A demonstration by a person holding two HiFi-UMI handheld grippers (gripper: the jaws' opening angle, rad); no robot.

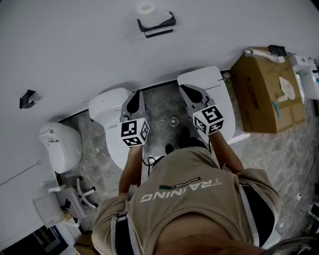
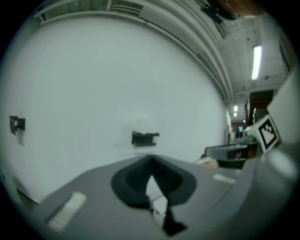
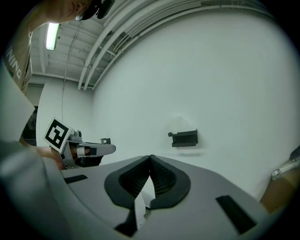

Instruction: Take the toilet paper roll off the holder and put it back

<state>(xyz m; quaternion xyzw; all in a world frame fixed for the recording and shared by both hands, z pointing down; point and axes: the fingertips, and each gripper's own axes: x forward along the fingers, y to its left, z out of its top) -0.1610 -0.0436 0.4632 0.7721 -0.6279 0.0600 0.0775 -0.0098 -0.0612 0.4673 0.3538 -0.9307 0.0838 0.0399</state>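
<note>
White wall (image 1: 75,45) filled the background, and on it the black holder (image 1: 158,26) carried the toilet paper roll (image 1: 146,9), which stood on end with its core pointing up. It sat well ahead of both sets of fingertips. The left gripper (image 1: 133,102) and right gripper (image 1: 192,94) had their jaws pressed together, empty.

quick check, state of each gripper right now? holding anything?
Left hand-held gripper: closed, holding nothing.
Right hand-held gripper: closed, holding nothing.
</note>
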